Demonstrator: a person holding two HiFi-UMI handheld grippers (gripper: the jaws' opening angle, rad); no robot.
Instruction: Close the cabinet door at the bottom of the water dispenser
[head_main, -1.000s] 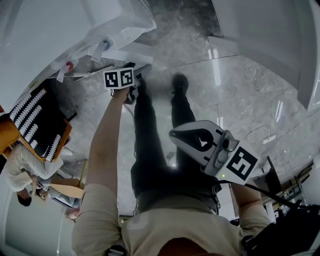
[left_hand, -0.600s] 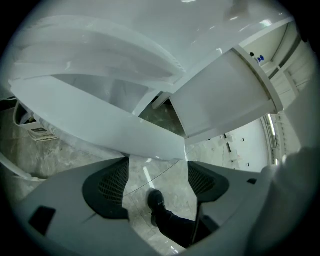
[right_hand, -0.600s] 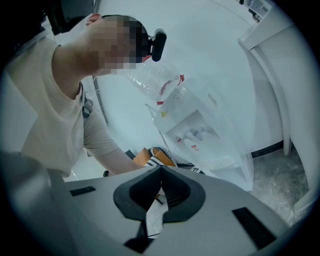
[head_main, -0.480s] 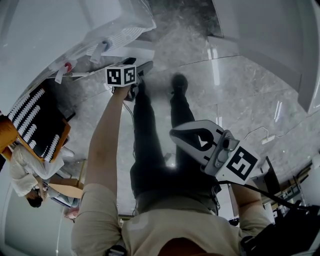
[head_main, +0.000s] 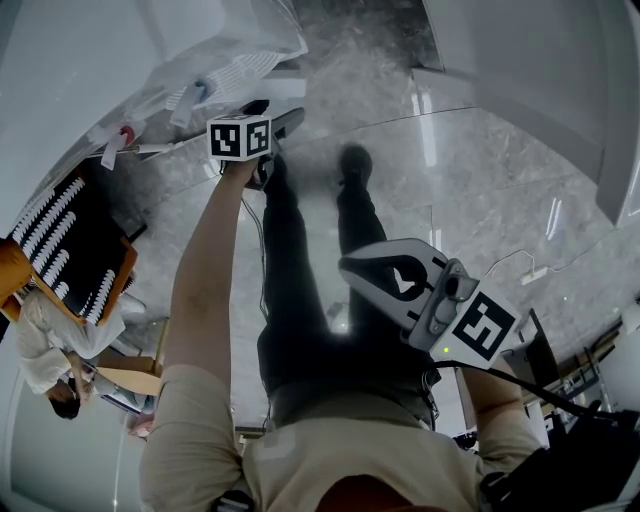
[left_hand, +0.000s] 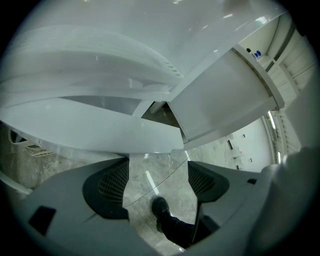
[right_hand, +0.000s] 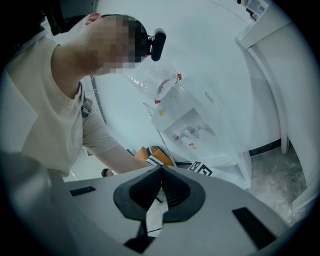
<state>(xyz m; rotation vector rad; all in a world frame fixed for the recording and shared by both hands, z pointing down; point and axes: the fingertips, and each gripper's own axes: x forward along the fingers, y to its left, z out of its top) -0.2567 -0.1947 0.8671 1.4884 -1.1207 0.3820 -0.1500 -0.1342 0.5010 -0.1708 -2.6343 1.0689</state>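
While the water dispenser (head_main: 225, 45) fills the head view's upper left as a white mass cut off by the frame edge, its cabinet door can't be picked out there: white on white under the ridged drip tray (head_main: 235, 72). Left gripper view is mostly close, blurry white curves. A flat white panel (left_hand: 225, 95) slants off at right with a dark wedge-shaped gap (left_hand: 156, 107) at its near edge. It may be the cabinet door standing off from the body, can't confirm. Right gripper view shows the dispenser's taps and the bottle (right_hand: 150, 80) on top, but the lower part is hidden behind the tool's own grey body. Left arm (head_main: 215, 270) is stretched straight out, left tool (head_main: 280, 122) right at the dispenser's foot. Its jaws are spread, with only floor (left_hand: 150, 175) and the person's shoe (left_hand: 160, 207) showing between them. Right tool (head_main: 352, 272) sits close to the torso, well apart from the dispenser, jaws pressed together on nothing, tips pointing toward the view's left. Bystander (head_main: 45, 345) at lower left, partly cropped.
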